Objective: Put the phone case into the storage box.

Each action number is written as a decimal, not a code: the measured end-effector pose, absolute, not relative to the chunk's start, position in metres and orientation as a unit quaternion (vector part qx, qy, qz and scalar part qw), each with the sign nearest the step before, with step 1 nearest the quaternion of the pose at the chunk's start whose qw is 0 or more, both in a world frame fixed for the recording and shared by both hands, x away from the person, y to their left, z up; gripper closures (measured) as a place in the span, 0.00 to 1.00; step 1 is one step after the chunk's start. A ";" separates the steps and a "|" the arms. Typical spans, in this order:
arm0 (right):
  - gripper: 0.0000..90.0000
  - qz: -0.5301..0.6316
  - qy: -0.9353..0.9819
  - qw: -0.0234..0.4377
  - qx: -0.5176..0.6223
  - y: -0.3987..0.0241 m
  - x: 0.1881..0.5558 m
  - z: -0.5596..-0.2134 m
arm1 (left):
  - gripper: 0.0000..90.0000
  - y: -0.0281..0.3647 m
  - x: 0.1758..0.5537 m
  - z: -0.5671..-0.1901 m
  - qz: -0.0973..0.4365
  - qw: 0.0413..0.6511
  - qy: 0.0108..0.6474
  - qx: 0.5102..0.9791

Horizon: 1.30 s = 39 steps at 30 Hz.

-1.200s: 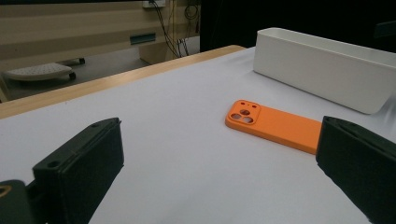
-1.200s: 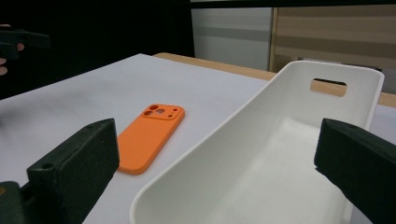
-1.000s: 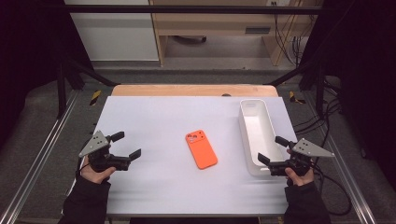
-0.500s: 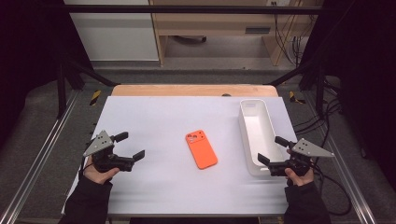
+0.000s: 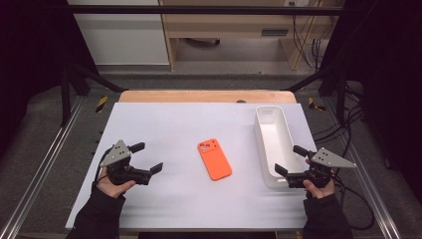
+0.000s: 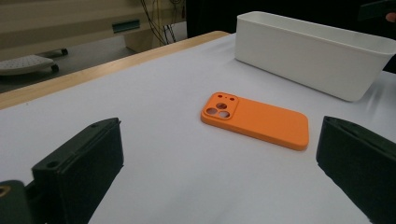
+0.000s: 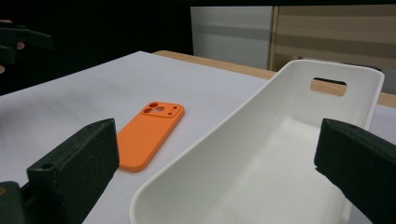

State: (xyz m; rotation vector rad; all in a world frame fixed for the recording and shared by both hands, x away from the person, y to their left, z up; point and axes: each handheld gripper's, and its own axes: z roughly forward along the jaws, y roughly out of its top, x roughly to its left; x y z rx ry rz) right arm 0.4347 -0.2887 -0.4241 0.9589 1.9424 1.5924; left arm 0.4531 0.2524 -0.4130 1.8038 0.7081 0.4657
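An orange phone case [image 5: 214,159] lies flat, camera cutouts up, in the middle of the white table [image 5: 169,124]. It also shows in the left gripper view [image 6: 257,120] and the right gripper view [image 7: 149,133]. A long white bin [image 5: 273,143] stands to its right, with nothing inside. My left gripper [image 5: 148,157] is open near the table's front left, jaws pointing toward the case. My right gripper [image 5: 290,160] is open at the bin's near end, its jaws wide on either side of the bin's rim [image 7: 187,182].
A wooden strip [image 5: 199,96] edges the table's far side. Metal rails [image 5: 40,174] run along both sides, with cables [image 5: 348,119] on the floor at the right. The bin [image 6: 308,51] has a handle slot [image 7: 328,86] in its far end wall.
My left gripper has drifted a little to the right, toward the orange case. The right gripper, the case and the bin have stayed put.
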 end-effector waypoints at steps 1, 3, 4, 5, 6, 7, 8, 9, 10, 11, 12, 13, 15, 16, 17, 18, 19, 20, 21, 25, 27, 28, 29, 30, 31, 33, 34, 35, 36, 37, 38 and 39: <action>0.00 0.577 0.704 0.224 0.347 -0.289 0.435 -0.424 | 0.00 0.250 0.453 -0.413 0.195 0.543 0.298 0.760; 0.00 0.577 0.705 0.226 0.346 -0.289 0.435 -0.424 | 0.00 0.247 0.453 -0.413 0.194 0.538 0.298 0.764; 0.00 0.576 0.705 0.226 0.346 -0.288 0.435 -0.424 | 0.00 0.245 0.453 -0.414 0.193 0.537 0.300 0.765; 0.00 0.576 0.705 0.226 0.346 -0.288 0.435 -0.424 | 0.00 0.243 0.453 -0.414 0.193 0.534 0.301 0.766; 0.00 0.576 0.705 0.226 0.346 -0.289 0.435 -0.424 | 0.00 0.241 0.453 -0.415 0.191 0.534 0.301 0.767; 0.00 0.576 0.705 0.227 0.346 -0.289 0.435 -0.424 | 0.00 0.239 0.453 -0.415 0.190 0.533 0.299 0.768; 0.00 0.576 0.705 0.226 0.347 -0.289 0.435 -0.424 | 0.00 0.238 0.453 -0.415 0.190 0.532 0.299 0.769; 0.00 0.576 0.705 0.225 0.347 -0.289 0.435 -0.424 | 0.00 0.236 0.454 -0.416 0.189 0.531 0.298 0.770; 0.00 0.576 0.705 0.226 0.346 -0.288 0.435 -0.424 | 0.00 0.235 0.453 -0.416 0.188 0.532 0.299 0.770; 0.00 0.576 0.705 0.227 0.346 -0.288 0.435 -0.424 | 0.00 0.233 0.454 -0.415 0.187 0.532 0.298 0.770; 0.00 0.576 0.705 0.228 0.346 -0.288 0.435 -0.424 | 0.00 0.232 0.454 -0.415 0.187 0.533 0.297 0.770; 0.00 0.575 0.705 0.227 0.346 -0.288 0.435 -0.424 | 0.00 0.230 0.454 -0.415 0.186 0.533 0.297 0.770; 0.00 0.575 0.706 0.226 0.346 -0.288 0.435 -0.424 | 0.00 0.227 0.454 -0.415 0.185 0.532 0.295 0.772; 0.00 0.575 0.706 0.226 0.346 -0.288 0.435 -0.424 | 0.00 0.226 0.455 -0.415 0.184 0.529 0.294 0.774; 0.00 0.575 0.706 0.226 0.346 -0.288 0.435 -0.424 | 0.00 0.224 0.455 -0.414 0.184 0.528 0.294 0.775; 0.00 0.575 0.706 0.227 0.345 -0.288 0.435 -0.424 | 0.00 0.223 0.455 -0.413 0.183 0.529 0.294 0.775; 0.00 0.574 0.706 0.227 0.347 -0.289 0.435 -0.424 | 0.00 0.222 0.455 -0.413 0.182 0.531 0.293 0.774; 0.00 0.575 0.706 0.227 0.345 -0.289 0.435 -0.424 | 0.00 0.221 0.455 -0.412 0.182 0.530 0.292 0.775; 0.00 0.575 0.706 0.228 0.345 -0.289 0.435 -0.424 | 0.00 0.220 0.455 -0.411 0.182 0.529 0.292 0.775; 0.00 0.572 0.707 0.227 0.347 -0.288 0.435 -0.425 | 0.00 0.213 0.456 -0.408 0.179 0.529 0.290 0.777; 0.00 0.571 0.708 0.227 0.347 -0.287 0.435 -0.425 | 0.00 0.209 0.457 -0.406 0.177 0.528 0.285 0.780; 0.00 0.571 0.709 0.227 0.348 -0.287 0.435 -0.425 | 0.00 0.207 0.457 -0.406 0.177 0.527 0.284 0.781; 0.00 0.570 0.709 0.227 0.349 -0.287 0.435 -0.425 | 0.00 0.205 0.458 -0.405 0.176 0.527 0.283 0.782; 0.00 0.570 0.709 0.227 0.348 -0.287 0.435 -0.425 | 0.00 0.203 0.459 -0.405 0.175 0.527 0.281 0.783; 0.00 0.570 0.709 0.227 0.348 -0.287 0.435 -0.425 | 0.00 0.201 0.460 -0.404 0.174 0.525 0.281 0.784; 0.00 0.570 0.709 0.227 0.348 -0.287 0.435 -0.425 | 0.00 0.196 0.461 -0.404 0.173 0.522 0.279 0.787; 0.00 0.569 0.709 0.227 0.348 -0.287 0.435 -0.425 | 0.00 0.194 0.463 -0.404 0.172 0.520 0.278 0.789; 0.00 0.570 0.709 0.228 0.348 -0.287 0.435 -0.425 | 0.00 0.192 0.463 -0.404 0.171 0.520 0.277 0.790; 0.00 0.569 0.709 0.228 0.348 -0.287 0.435 -0.425 | 0.00 0.190 0.464 -0.404 0.169 0.520 0.275 0.791; 0.00 0.569 0.709 0.228 0.348 -0.287 0.435 -0.425 | 0.00 0.188 0.464 -0.404 0.168 0.520 0.273 0.792; 0.00 0.569 0.709 0.228 0.348 -0.288 0.435 -0.425 | 0.00 0.186 0.465 -0.404 0.167 0.519 0.271 0.793; 0.00 0.568 0.710 0.229 0.348 -0.288 0.435 -0.425 | 0.00 0.183 0.466 -0.403 0.166 0.519 0.269 0.794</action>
